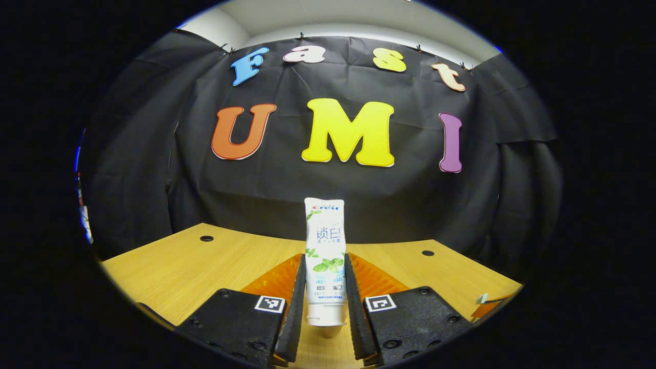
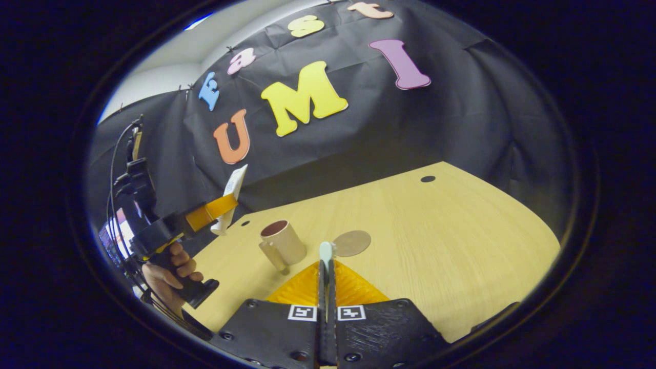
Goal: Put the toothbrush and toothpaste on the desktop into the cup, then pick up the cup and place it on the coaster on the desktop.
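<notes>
Wood-grain counter (image 2: 420, 241) carries the cup (image 2: 283, 241) upright with its mouth open, the coaster (image 2: 352, 243) just beside it and bare, while I hold both items in the air. My left claw (image 1: 326, 292) pinches the toothpaste (image 1: 325, 256) upright, cap down, and my right claw (image 2: 326, 277) is pressed together on the toothbrush (image 2: 326, 252), head pointing forward. The cup lies just ahead and left of my right claw, nearer to it than to the left claw (image 2: 218, 207), so I judge the toothbrush needs tipping upright over the mouth.
</notes>
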Motion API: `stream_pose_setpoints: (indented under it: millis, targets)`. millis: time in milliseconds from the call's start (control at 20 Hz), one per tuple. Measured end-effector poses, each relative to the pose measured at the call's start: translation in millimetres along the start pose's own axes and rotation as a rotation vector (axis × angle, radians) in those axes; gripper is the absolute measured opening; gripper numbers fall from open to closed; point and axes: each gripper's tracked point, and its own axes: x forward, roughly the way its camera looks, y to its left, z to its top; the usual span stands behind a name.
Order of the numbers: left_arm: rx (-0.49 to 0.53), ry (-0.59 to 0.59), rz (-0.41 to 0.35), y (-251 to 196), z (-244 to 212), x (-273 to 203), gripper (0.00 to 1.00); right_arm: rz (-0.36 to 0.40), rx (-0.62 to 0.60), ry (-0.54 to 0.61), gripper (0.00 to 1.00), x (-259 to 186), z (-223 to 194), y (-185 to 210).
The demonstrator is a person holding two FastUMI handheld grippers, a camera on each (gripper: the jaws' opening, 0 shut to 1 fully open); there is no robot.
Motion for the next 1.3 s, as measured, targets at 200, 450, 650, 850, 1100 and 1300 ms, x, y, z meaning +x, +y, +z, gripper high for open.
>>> stream_pose_setpoints:
  millis: [200,450,650,850,1100,1300]
  targets:
    - [-0.018,-0.019,-0.017,-1.8,-4.1,19.1,0.43,0.017,-0.029,-0.023,0.00,-2.1,7.0,4.0]
    - [-0.022,0.004,-0.022,-2.2,-16.2,35.7,0.44,0.020,-0.020,-0.014,0.00,0.5,7.1,1.2]
    - [0.005,-0.023,-0.034,-4.7,-10.6,44.6,0.45,0.011,-0.005,-0.006,0.00,10.2,8.7,-1.8]
    - [0.007,-0.019,-0.044,-6.6,-13.5,48.3,0.45,0.011,-0.011,-0.006,0.00,12.5,8.4,0.6]
    - [0.002,-0.013,-0.036,-0.2,-16.9,52.2,0.46,0.015,-0.005,0.005,0.00,16.1,4.2,2.2]
    - [0.000,-0.005,-0.037,0.1,-20.2,53.9,0.47,0.014,-0.006,0.006,0.00,18.7,4.2,2.9]
